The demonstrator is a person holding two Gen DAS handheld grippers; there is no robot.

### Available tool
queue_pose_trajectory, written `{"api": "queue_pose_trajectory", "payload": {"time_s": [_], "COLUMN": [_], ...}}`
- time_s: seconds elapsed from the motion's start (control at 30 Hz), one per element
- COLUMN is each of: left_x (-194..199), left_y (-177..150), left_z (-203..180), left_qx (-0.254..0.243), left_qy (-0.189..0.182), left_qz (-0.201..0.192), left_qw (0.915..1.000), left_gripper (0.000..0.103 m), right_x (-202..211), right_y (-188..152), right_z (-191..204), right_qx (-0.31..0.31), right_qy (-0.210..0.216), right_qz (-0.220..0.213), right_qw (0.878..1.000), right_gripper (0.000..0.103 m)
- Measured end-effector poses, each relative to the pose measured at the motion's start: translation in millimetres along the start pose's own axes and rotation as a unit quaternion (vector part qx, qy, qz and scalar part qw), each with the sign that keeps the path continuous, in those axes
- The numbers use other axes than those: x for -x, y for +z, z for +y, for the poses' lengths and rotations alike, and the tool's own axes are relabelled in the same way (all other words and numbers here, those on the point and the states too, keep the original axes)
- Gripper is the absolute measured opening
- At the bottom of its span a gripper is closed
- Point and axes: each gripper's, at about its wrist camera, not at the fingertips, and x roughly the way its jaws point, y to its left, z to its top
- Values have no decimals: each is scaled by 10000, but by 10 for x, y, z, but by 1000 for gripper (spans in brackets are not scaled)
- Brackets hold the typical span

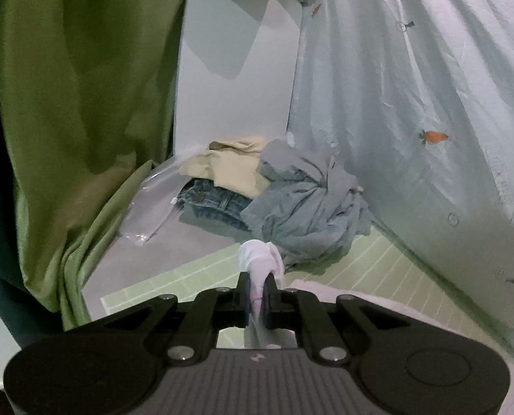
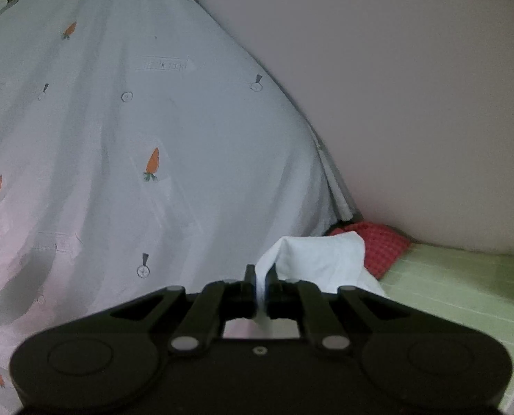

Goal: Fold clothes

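Left wrist view: the left gripper [image 1: 257, 288] pinches a bunched corner of a white garment [image 1: 262, 259], its jaws pressed together on the cloth, which spills out above the fingertips and trails down below them.

Right wrist view: the right gripper [image 2: 259, 285] clamps another part of what appears to be the same white garment [image 2: 321, 259], jaws pressed tight on a thin edge; the cloth drapes away to the right.

Where the garment is: held at two points, one in each gripper, above a pale green checked sheet [image 1: 354, 269]; how much of it rests on the sheet cannot be told.

How it looks: thin, soft and limp, gathered into a knot at the left grip, smoother with a broad fold at the right.

Progress: early, by the look of it. No crease or finished fold shows in the garment; spreading it flat and folding it appear to remain.

Left to do: a heap lies ahead, unfolded — a rumpled grey-blue garment [image 1: 305, 207], a cream piece [image 1: 232, 164] and denim jeans [image 1: 212, 204] beside a clear plastic bag [image 1: 153, 204].

Surroundings: a carrot-print curtain [image 2: 136, 131], a green cloth [image 1: 84, 103] hanging at left, a red checked cushion [image 2: 381, 245] by the wall.
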Motion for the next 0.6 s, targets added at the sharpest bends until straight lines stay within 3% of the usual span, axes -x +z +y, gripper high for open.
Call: {"api": "queue_pose_trajectory", "payload": {"time_s": [0.3,0.6], "left_x": [-185,-641], "left_y": [114,159], "left_z": [-303,-709], "left_qx": [88,82], "left_qy": [-34,43], "left_qz": [-122,-48], "left_qw": [9999,9999], "left_gripper": [8,8], "right_x": [-429,-1201], "right_y": [15,-115], "right_z": [137,259], "right_qx": [53,99], "right_qy": [4,-234], "right_qz": [32,263], "right_qw": [10000,9993], "right_gripper": [5,5]}}
